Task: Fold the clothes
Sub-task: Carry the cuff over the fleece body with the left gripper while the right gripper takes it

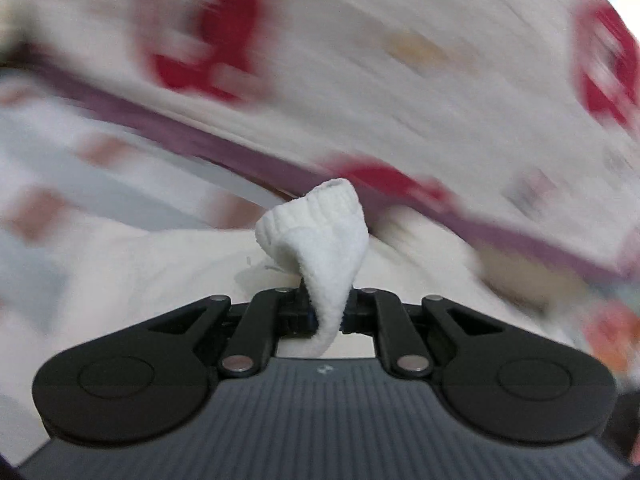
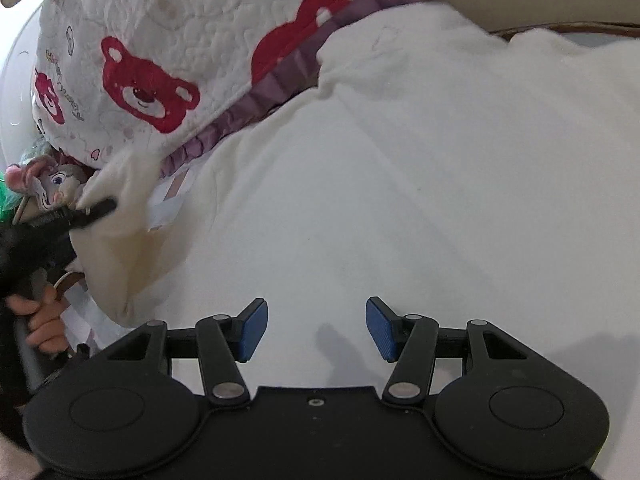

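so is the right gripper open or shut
Open: the right gripper has its blue pads wide apart, nothing between them, over the white garment.

Bear-print quilt [image 2: 168,40] crowding white garment [image 2: 400,180]

Only text: small brown lettering on the white quilted bear-print blanket [image 2: 168,40], beside the red bears near its left edge. Too small and inverted to read.
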Motion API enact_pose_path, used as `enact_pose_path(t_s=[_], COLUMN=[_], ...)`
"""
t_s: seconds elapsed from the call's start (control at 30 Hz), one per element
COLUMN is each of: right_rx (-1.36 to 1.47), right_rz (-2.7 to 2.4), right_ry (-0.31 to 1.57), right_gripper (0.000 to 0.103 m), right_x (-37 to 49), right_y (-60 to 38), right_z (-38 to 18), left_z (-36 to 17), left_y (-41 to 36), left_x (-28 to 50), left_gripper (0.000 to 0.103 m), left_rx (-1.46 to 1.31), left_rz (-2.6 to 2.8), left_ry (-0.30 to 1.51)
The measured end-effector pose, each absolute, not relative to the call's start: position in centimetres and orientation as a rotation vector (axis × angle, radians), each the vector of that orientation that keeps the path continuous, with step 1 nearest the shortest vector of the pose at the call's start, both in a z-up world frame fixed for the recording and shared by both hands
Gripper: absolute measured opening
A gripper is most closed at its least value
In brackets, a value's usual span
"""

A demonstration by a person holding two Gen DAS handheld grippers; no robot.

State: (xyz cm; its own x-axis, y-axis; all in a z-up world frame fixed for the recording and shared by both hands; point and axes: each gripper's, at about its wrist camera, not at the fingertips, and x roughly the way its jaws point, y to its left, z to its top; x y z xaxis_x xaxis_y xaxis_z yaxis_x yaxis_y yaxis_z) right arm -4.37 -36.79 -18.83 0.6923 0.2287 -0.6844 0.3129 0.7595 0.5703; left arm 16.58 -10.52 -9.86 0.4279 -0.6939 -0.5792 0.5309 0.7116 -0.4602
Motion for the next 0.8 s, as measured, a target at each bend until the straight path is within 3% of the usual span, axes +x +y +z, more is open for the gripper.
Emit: enact_pose_path(t_s=[0.2,0.33,0.43,0.67,0.8], right_rx=[0.717,0.660,0.644,1.198,1.269], right_rz=[-0.080,-0.061,-0.061,-0.104,-0.077], right_ry=[0.868,0.899,0.924,0.738,0.729], right_gripper=[0.060,0.060,0.060,0.060,0.060], right_x=[-5.9,-7.3,-8.5,-10.6,-8.7], right_y=[-39.9,-40.5,-41.1,-44.9,-44.5], right_z=[-20.2,-19.7,-19.4,-20.7,-20.8], left_z=[-14.6,-18.6,-19.1,-18.3,-18.5], left_y=[-19.6,-20.5,-20.3,-20.6,-21.5], left_x=[10.4,8.5,7.7,7.6,6.7], left_gripper=[0.010,0.010,0.010,0.010,0.014], left_rx=[-0.238,-0.276,-0.228,-0.179,-0.130], left_rz=[-0.995,-1.012,-1.037,-1.099,-1.125], left_ry=[1.009,1.155,1.131,1.083,1.097])
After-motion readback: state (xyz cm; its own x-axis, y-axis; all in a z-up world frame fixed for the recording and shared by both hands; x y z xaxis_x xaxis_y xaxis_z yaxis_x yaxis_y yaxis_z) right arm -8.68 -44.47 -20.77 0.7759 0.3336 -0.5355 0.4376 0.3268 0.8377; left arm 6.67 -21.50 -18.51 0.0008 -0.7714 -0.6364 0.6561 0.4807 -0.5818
